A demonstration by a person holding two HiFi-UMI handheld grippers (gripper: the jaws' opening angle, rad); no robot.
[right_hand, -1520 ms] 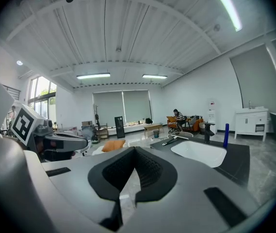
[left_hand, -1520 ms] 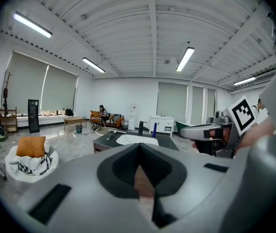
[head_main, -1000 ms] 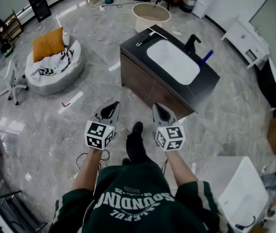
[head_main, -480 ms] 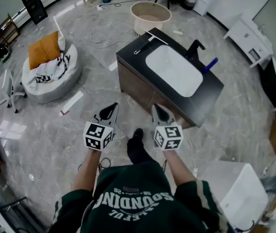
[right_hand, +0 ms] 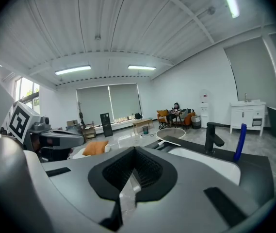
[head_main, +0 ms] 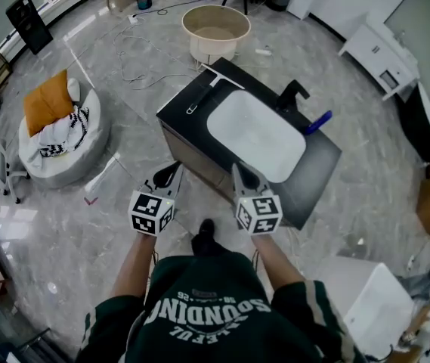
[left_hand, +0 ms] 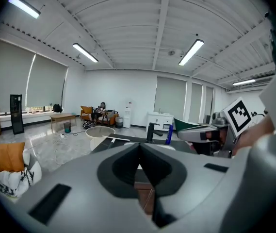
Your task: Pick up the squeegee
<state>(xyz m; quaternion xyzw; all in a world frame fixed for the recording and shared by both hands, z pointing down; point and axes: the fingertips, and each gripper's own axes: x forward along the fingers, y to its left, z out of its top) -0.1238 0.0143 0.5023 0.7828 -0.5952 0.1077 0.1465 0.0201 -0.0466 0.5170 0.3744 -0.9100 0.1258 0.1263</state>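
The floor (head_main: 124,225) was polished grey stone-look tile, glossy with reflections. The tabletop (head_main: 317,172) looked smooth, black and faintly shiny, set with a glossy white basin (head_main: 256,134). The cabinet front (head_main: 192,159) below looked like brown wood. The faucet (head_main: 294,95) was matt black. The orange cushion (head_main: 44,104) looked like cloth. The right gripper (right_hand: 134,165) was matt grey plastic with finely ribbed black pads (right_hand: 147,171).

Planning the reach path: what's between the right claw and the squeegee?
Head view: the white sink basin, set in the black countertop, lies between the right claw and the squeegee at the counter's far corner. No loose items show there.
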